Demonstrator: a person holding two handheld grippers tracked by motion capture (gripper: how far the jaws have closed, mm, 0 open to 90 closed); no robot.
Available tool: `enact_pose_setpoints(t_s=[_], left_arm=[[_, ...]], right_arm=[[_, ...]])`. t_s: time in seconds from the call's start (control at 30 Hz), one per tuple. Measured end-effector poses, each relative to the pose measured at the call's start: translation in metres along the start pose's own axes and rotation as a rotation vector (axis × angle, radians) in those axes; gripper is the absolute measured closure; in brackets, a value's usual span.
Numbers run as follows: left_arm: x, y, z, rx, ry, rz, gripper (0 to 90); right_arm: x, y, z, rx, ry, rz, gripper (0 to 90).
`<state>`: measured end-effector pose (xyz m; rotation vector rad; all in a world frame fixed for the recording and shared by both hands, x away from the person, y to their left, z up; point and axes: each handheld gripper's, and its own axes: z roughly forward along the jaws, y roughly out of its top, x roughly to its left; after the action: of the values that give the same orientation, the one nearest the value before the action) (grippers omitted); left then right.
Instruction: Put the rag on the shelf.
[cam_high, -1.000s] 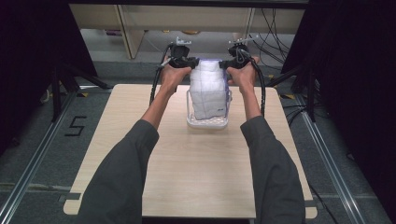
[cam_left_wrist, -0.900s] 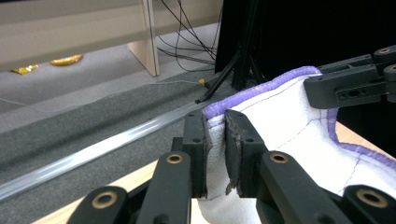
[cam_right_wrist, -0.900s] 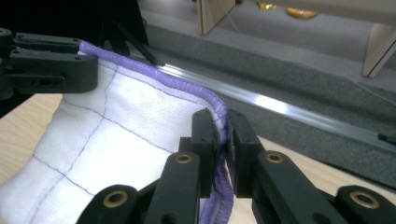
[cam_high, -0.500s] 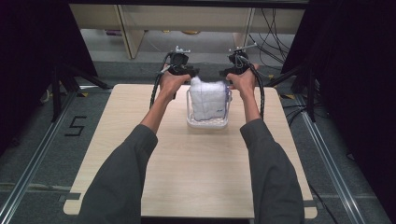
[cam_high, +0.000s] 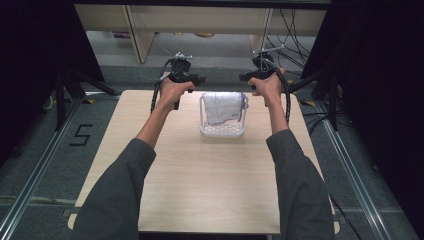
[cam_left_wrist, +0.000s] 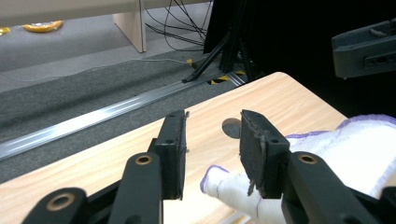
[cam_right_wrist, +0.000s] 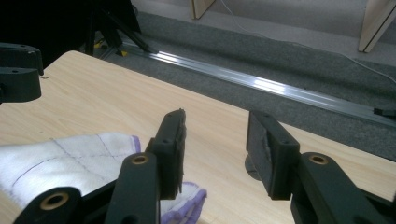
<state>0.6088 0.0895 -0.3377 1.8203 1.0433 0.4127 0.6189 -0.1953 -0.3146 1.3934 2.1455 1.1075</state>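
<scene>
A white cloth with purple trim (cam_high: 223, 107) lies draped in a white perforated plastic basket (cam_high: 222, 131). The left gripper (cam_high: 186, 79) and right gripper (cam_high: 256, 76) flank the basket's far corners. Both sets of jaws have just been opening and stand apart, gripping nothing.

Cloth (cam_high: 221, 106): white w/ purple grid lines & purple edging. Basket (cam_high: 222, 131) white; table (cam_high: 200, 180) light wood grain. Sleeves (cam_high: 120, 195) dark grey.

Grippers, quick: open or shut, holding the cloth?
Left gripper: open, just opened, off the cloth.
Right gripper: open, just opened, holding nothing.
</scene>
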Motion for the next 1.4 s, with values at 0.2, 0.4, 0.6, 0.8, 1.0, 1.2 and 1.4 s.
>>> enact_pose_setpoints(t_s=[0.2,0.4,0.6,0.8,1.0,1.2,1.4], left_arm=[[0.003,-0.008,-0.011,0.011,-0.016,-0.037,47.2],[0.004,-0.014,-0.024,0.049,-0.004,-0.012,40.1],[0.002,-0.016,-0.035,0.057,-0.012,-0.010,37.2],[-0.001,-0.022,-0.046,0.057,-0.020,0.000,36.5],[-0.008,-0.030,-0.055,0.048,-0.050,0.010,35.6],[-0.015,-0.041,-0.060,0.051,-0.072,0.019,35.3],[-0.019,-0.048,-0.065,0.058,-0.091,0.038,34.4]], right_arm=[[-0.002,-0.006,-0.008,-0.010,0.011,0.005,55.6],[-0.005,-0.012,-0.012,-0.016,0.028,0.003,53.2],[-0.001,-0.015,-0.019,-0.012,0.035,0.031,48.9],[-0.002,-0.019,-0.030,-0.028,0.046,-0.010,45.1],[-0.003,-0.028,-0.038,-0.048,0.058,-0.029,44.1],[-0.003,-0.038,-0.046,-0.056,0.070,-0.037,42.0],[-0.003,-0.046,-0.055,-0.054,0.079,-0.034,40.6]])
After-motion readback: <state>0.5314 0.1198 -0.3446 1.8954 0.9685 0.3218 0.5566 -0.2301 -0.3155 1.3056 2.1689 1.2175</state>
